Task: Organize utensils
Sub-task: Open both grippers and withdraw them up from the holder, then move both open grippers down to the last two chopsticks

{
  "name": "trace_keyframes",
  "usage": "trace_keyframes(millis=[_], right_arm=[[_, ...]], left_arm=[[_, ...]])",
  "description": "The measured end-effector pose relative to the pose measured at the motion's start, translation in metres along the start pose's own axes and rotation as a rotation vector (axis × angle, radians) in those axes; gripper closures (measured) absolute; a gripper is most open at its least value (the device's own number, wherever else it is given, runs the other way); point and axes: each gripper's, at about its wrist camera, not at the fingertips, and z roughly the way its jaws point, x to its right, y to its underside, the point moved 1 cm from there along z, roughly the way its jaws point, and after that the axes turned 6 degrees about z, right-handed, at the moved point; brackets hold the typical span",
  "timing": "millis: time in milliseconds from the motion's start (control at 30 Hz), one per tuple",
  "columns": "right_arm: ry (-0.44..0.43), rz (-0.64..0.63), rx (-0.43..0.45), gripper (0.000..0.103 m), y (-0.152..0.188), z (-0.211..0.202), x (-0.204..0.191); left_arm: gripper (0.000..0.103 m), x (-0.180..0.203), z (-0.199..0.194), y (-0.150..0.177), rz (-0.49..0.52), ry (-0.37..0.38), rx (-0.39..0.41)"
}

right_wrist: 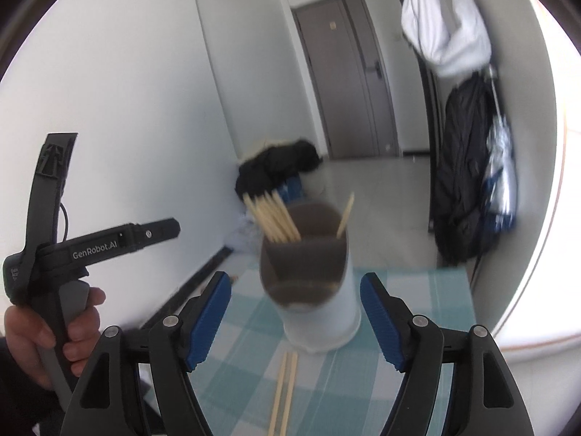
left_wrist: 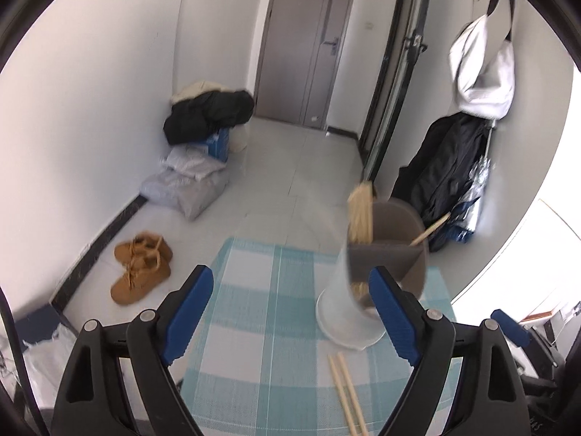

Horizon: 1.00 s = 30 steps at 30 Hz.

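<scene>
holder: divided utensil cup [right_wrist: 312, 283] stands straight ahead of your right gripper [right_wrist: 296, 318], between its fingers' line but not touched; it's ahead-right of your left gripper [left_wrist: 290, 318].
done: a bundle of chopsticks [right_wrist: 272, 219] sits in one compartment, and a single stick [right_wrist: 345, 214] in another.
left: one loose pair [left_wrist: 345, 392] on the checked cloth [left_wrist: 254, 290], just below the holder – nearest your right gripper.
grippers: both spread wide, nothing held.
progress: mostly sorted, I'd say – frames are blurred, so the count is unsure.
</scene>
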Motion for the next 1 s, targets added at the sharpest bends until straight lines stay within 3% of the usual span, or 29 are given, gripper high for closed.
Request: trace_keyframes(millis=[233, 367, 433, 533, 600, 933, 1000], right_arm=[[0.059, -0.033, -0.254, 0.030, 0.042, 0.057, 0.006], [0.077, -0.061, -0.361, 0.041, 0.059, 0.088, 0.004], [0.094, -0.082, -0.398, 0.042, 0.067, 0.103, 0.002], [0.136, -0.085, -0.422, 0.044, 0.078, 0.122, 0.005], [0.157, -0.092, -0.448, 0.057, 0.085, 0.134, 0.005], [0.169, -0.152, -0.475, 0.061, 0.101, 0.161, 0.001], [0.178, -0.150, -0.479, 0.076, 0.099, 0.163, 0.002]], left_arm=[[0.019, -0.007, 0.023, 0.017, 0.053, -0.058, -0.044], [0.019, -0.029, 0.034, 0.016, -0.036, -0.054, -0.104], [0.019, -0.038, 0.042, 0.018, -0.039, -0.121, -0.133], [0.019, -0.050, 0.048, 0.020, -0.088, -0.138, -0.156], [0.019, -0.057, 0.047, 0.020, -0.116, -0.135, -0.161], [0.019, -0.070, 0.063, 0.030, -0.126, -0.171, -0.228], [0.019, -0.073, 0.066, 0.031, -0.142, -0.160, -0.246]])
